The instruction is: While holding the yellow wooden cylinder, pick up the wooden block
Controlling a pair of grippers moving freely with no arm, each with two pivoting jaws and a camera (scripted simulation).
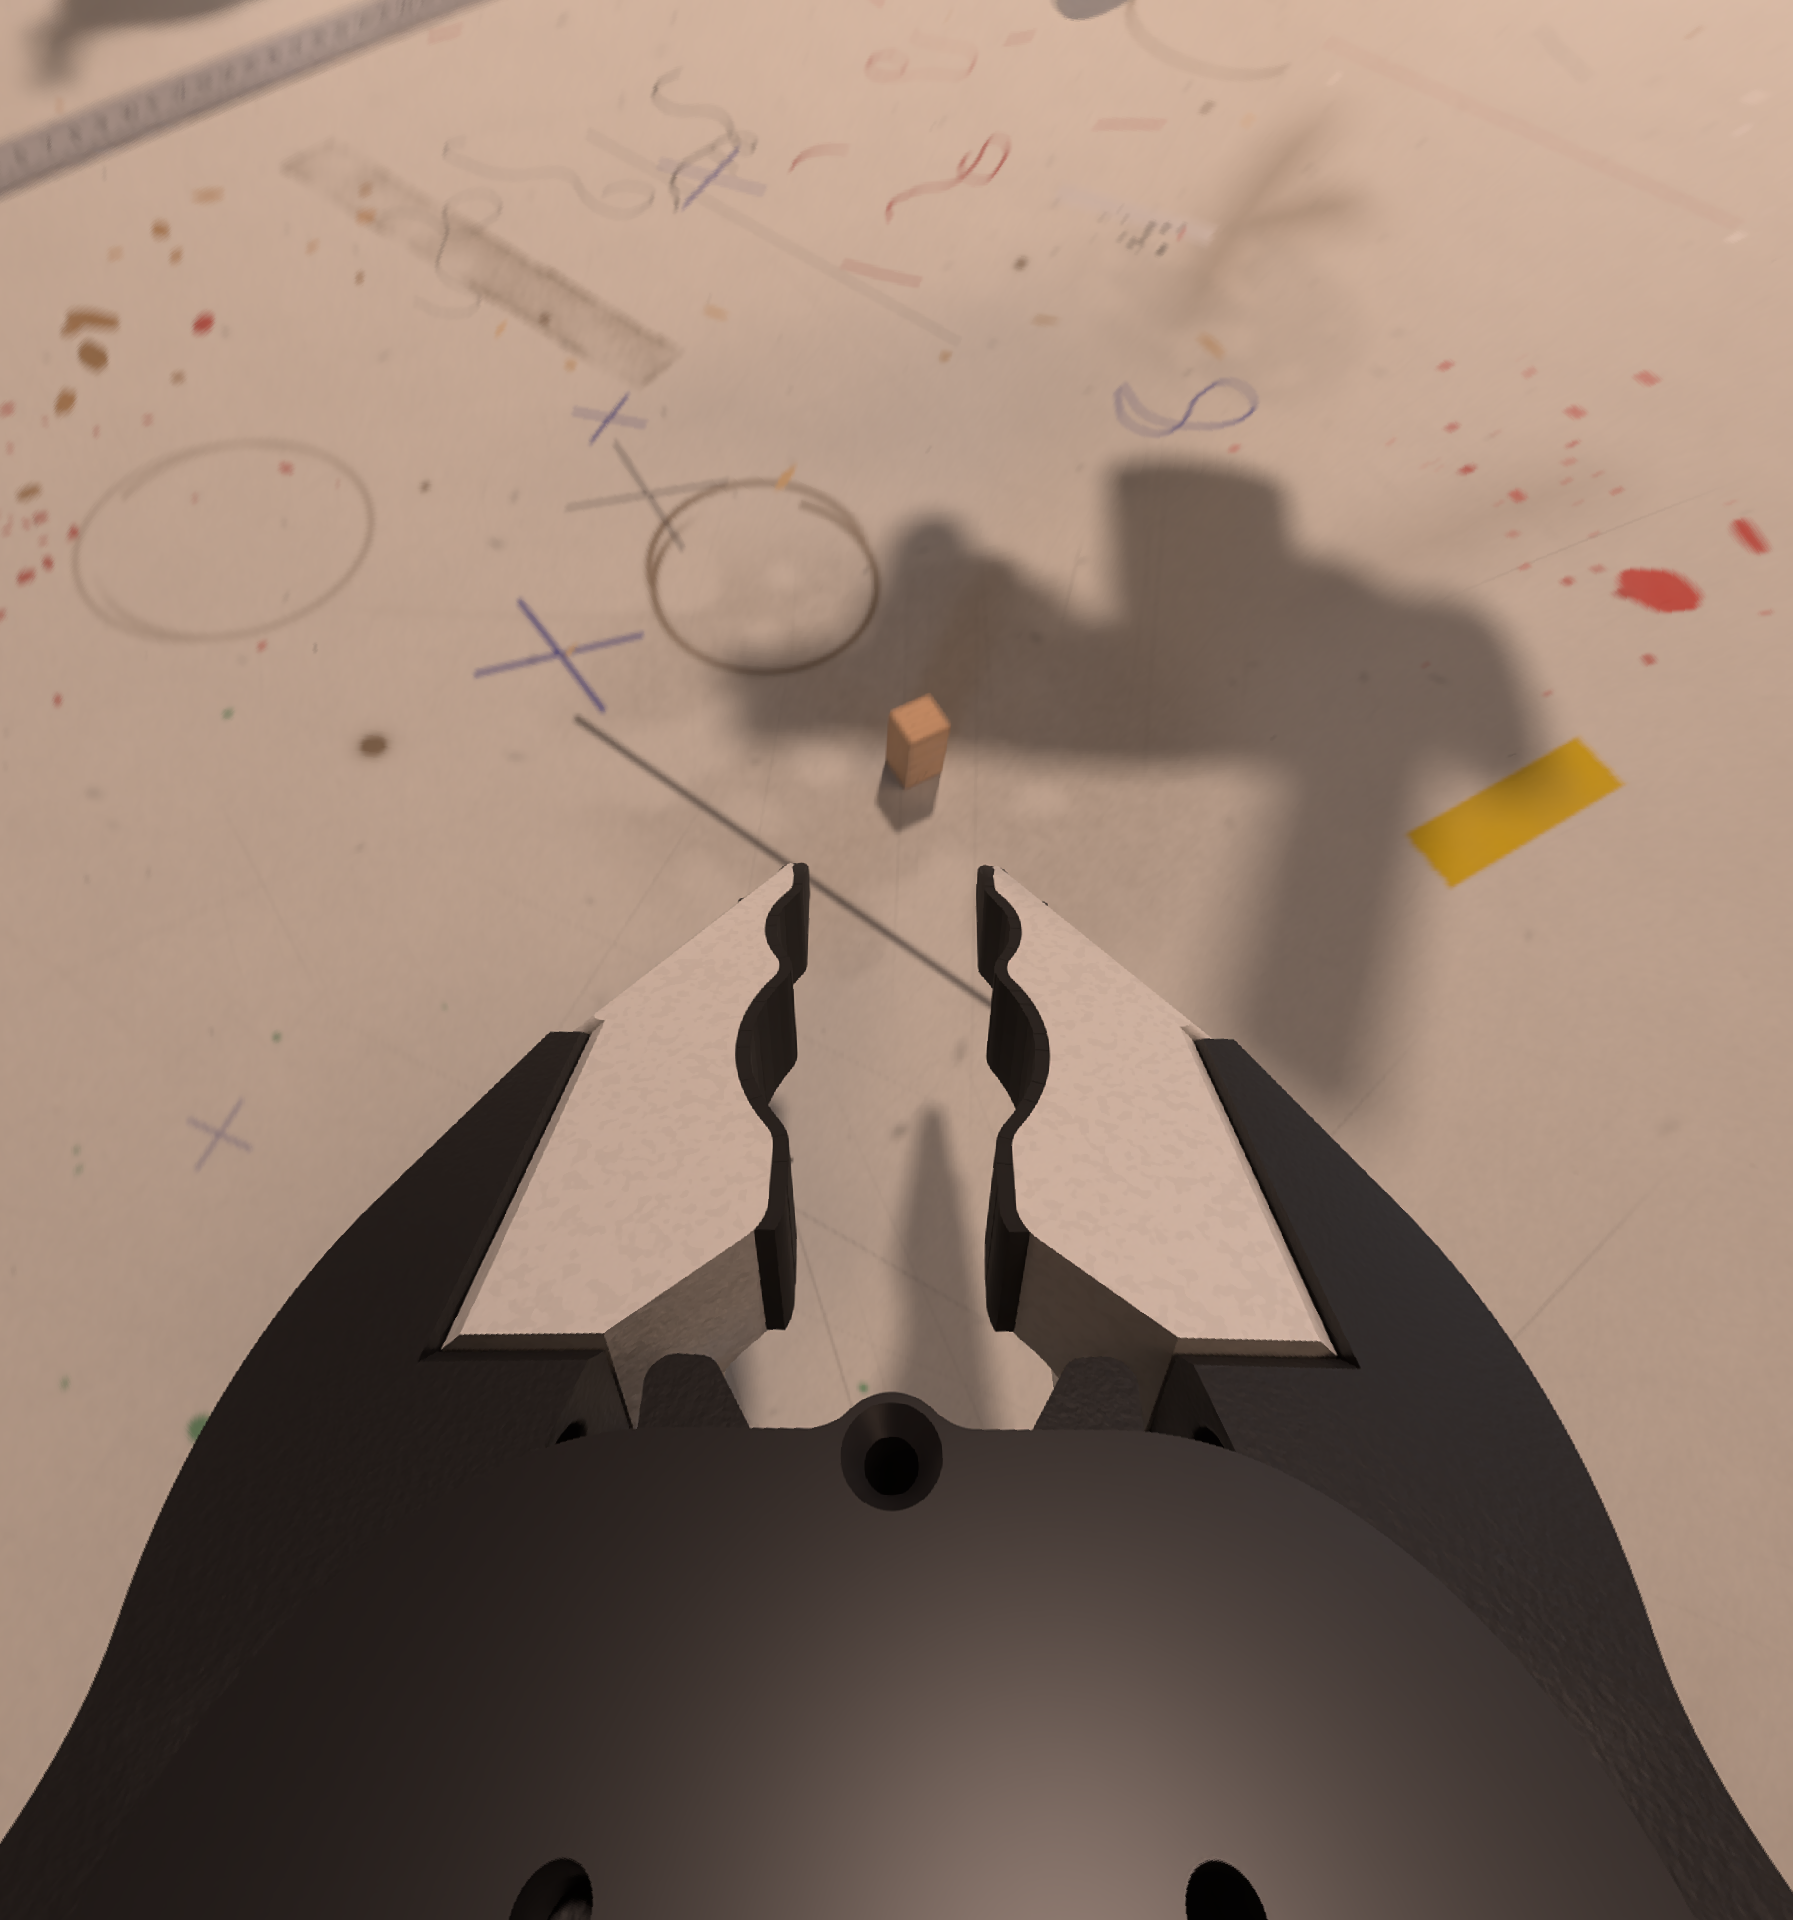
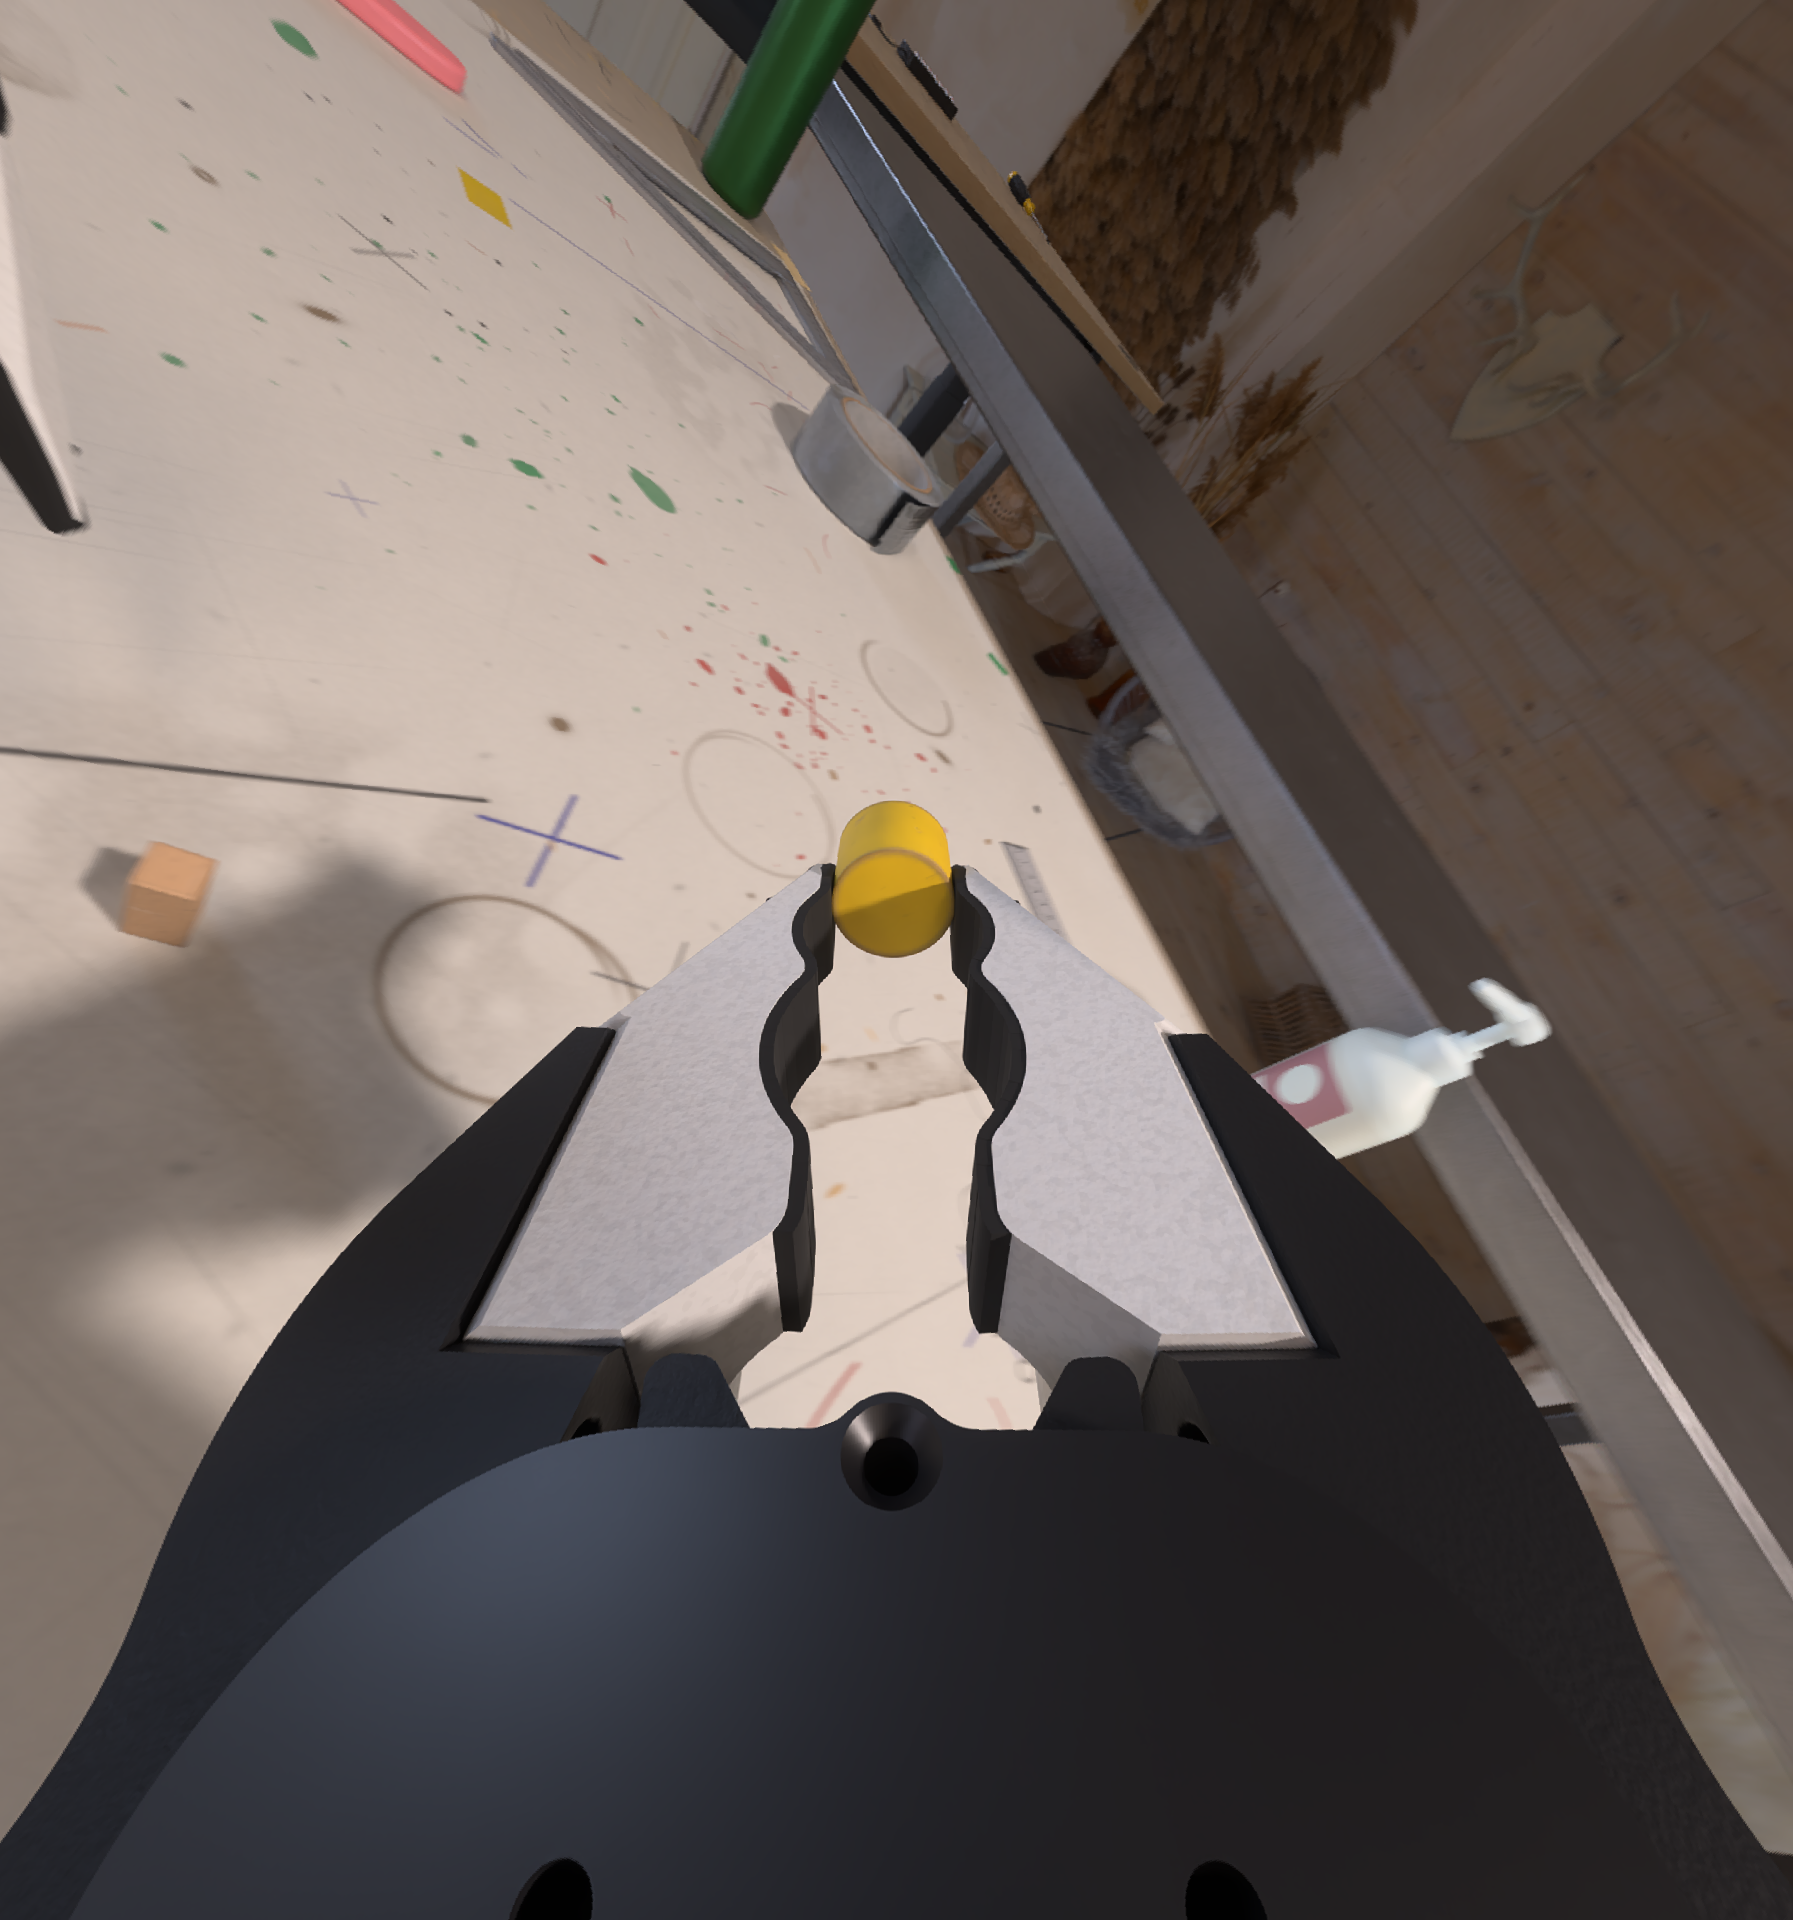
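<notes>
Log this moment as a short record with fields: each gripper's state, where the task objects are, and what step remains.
left gripper: open, empty, aimed at the block from a distance
right gripper: shut on the yellow wooden cylinder, gripped at the fingertips
small tan wooden block: standing free on the paint-spattered beige tabletop, touched by nothing
step remaining: block not yet picked up
off the table edge: white pump bottle

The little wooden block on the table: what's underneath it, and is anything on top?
The wooden block stands upright on the paint-speckled table, in shadow. Its top is bare. The patch of table beneath it is covered. The open left gripper sits short of it.
</notes>
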